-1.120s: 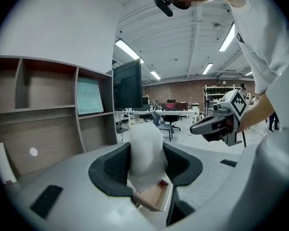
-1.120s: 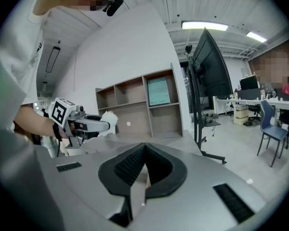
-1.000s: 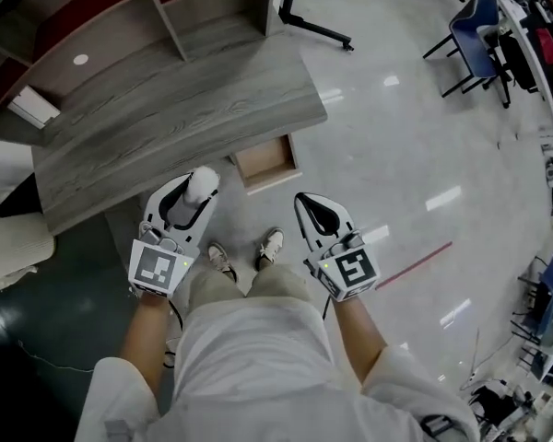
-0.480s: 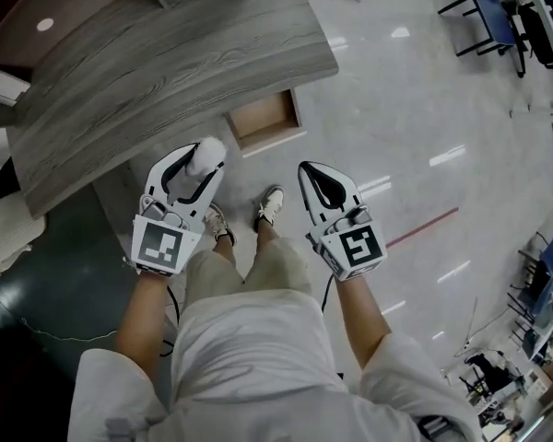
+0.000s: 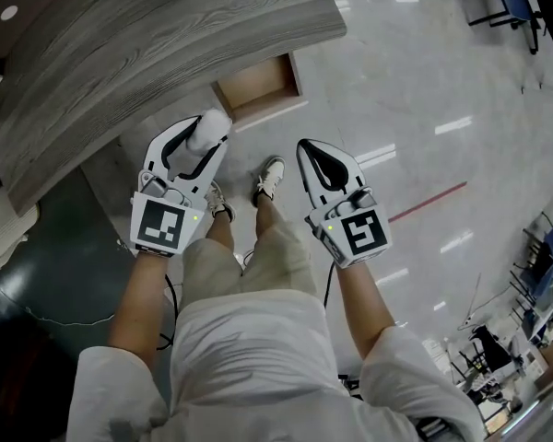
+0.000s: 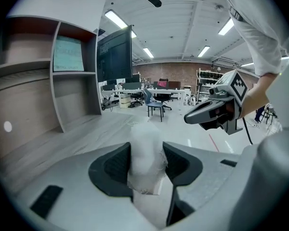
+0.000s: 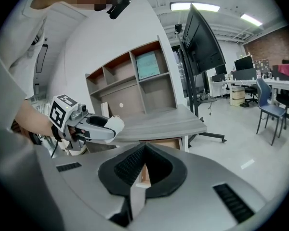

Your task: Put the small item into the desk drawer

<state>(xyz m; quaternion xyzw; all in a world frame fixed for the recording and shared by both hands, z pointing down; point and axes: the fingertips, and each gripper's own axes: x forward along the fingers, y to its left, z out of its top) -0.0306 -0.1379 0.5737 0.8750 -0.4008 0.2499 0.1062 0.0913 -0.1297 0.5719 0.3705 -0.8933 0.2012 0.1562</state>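
Left gripper point(image 6: 146, 163): I have its jaws partway apart and clamped on the small item point(image 6: 145, 150), one pad against each side.
Small item: a white, crumpled-looking lump standing up out of the jaws; in the head view I see it off the desk point(image 5: 166, 35), just short of its near edge and of the open drawer point(image 5: 258, 86).
Right gripper point(image 7: 143, 152): I see its jaws together with nothing between them; it hangs beside the left one, apart from it.
Drawer: pulled out from under the desk's near edge, by the rounded corner; its wooden floor looks bare to me.
Count: I count two grippers, one small item, one desk, one open drawer, and two shoes point(image 5: 270, 175) on the glossy floor.
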